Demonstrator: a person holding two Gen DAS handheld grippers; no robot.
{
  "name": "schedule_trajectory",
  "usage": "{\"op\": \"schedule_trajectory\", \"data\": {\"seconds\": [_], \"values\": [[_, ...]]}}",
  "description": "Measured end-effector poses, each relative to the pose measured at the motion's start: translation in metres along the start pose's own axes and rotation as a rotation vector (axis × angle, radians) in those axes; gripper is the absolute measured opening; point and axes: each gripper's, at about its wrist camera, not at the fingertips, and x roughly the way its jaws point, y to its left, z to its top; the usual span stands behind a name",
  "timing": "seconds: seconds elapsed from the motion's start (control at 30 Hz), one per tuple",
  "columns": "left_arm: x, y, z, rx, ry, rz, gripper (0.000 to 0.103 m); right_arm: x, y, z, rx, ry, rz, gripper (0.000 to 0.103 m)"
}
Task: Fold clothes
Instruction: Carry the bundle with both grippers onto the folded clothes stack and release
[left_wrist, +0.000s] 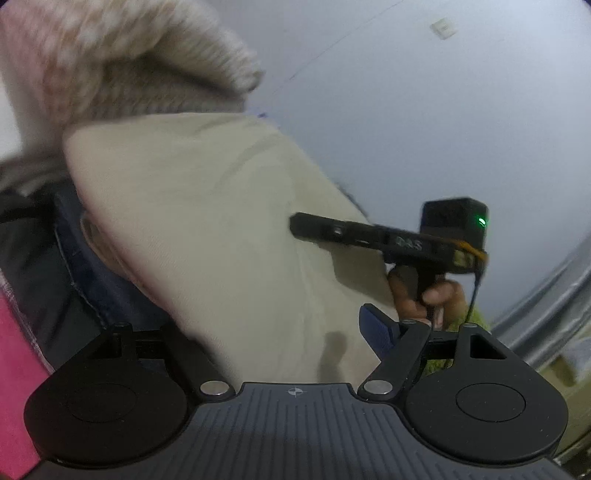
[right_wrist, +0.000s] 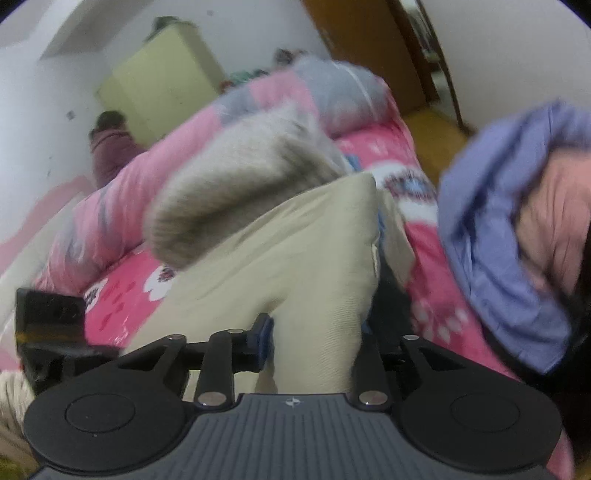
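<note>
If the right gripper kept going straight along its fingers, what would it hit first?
The beige garment: its fold already sits between the right gripper fingers, so any advance pushes further into that cloth. Behind it lies the grey knitted sweater, then the pink bedding, though depth is unclear through the blur.

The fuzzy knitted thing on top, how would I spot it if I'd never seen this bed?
Find the bed with the bright pink flowered sheet. On it sits a stack of clothes, and the smooth beige garment lies right in front of the grippers. The grey-white knit rests on top of that beige one, and it is the only ribbed, woolly piece there.
</note>
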Motion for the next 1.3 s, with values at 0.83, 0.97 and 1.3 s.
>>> {"op": "schedule_trajectory", "data": {"seconds": [0.83,0.97,1.3], "values": [[-0.026,-0.022,0.024,0.426,-0.196,0.349,0.074,-0.059,0.100,-0.091,-0.217,-0.553,-0.505,0.029],[-0.006,-0.010,0.029,0.428,-0.168,0.418,0.075,-0.010,0.046,-0.079,-0.128,-0.417,-0.556,0.008],[0.007,-0.007,0.032,0.463,-0.140,0.433,0.076,-0.044,0.025,-0.092,0.117,-0.612,-0.538,0.011]]}}
